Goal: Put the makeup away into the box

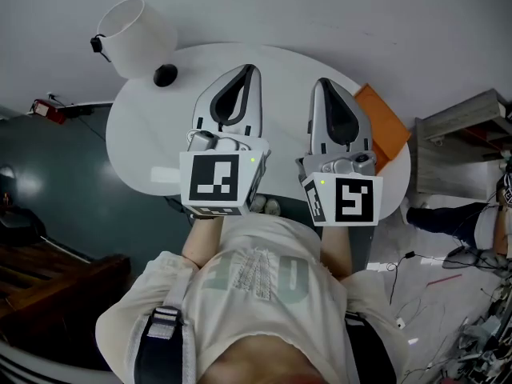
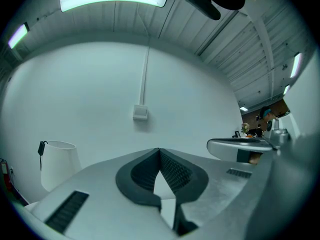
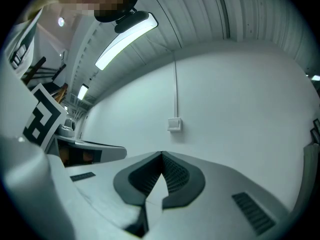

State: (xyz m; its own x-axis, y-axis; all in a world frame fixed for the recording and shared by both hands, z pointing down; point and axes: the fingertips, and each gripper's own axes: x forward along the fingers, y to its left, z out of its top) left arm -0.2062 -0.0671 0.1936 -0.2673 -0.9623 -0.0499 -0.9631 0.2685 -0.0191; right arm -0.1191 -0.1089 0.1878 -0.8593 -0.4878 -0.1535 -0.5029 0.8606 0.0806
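White wall [image 2: 100, 94]: it is filling both gripper views, beyond the white oval table's far side, and is carrying a small wall switch [image 2: 140, 113] with a conduit running up from it.

White oval table [image 1: 152, 134]: it is standing directly in front of the person, whose light T-shirt [image 1: 264, 278] is showing at the table's near edge.

Left gripper [image 1: 250, 70]: it is hanging level above the middle of the table. Its jaws are meeting at the tips with nothing between them.

Right gripper [image 1: 320, 82]: it is hanging beside the left one, above the right half of the table. Its jaws are likewise pressed together and holding nothing.

White cylindrical container [image 1: 136, 34]: it is sitting at the table's far left edge, with a black clip on its rim.

Orange box [image 1: 386, 122]: it is lying at the table's right edge, partly hidden behind the right gripper.

Small black round item [image 1: 166, 74]: it is resting on the table's far left, just beside the container. It is too small to tell whether it is makeup.
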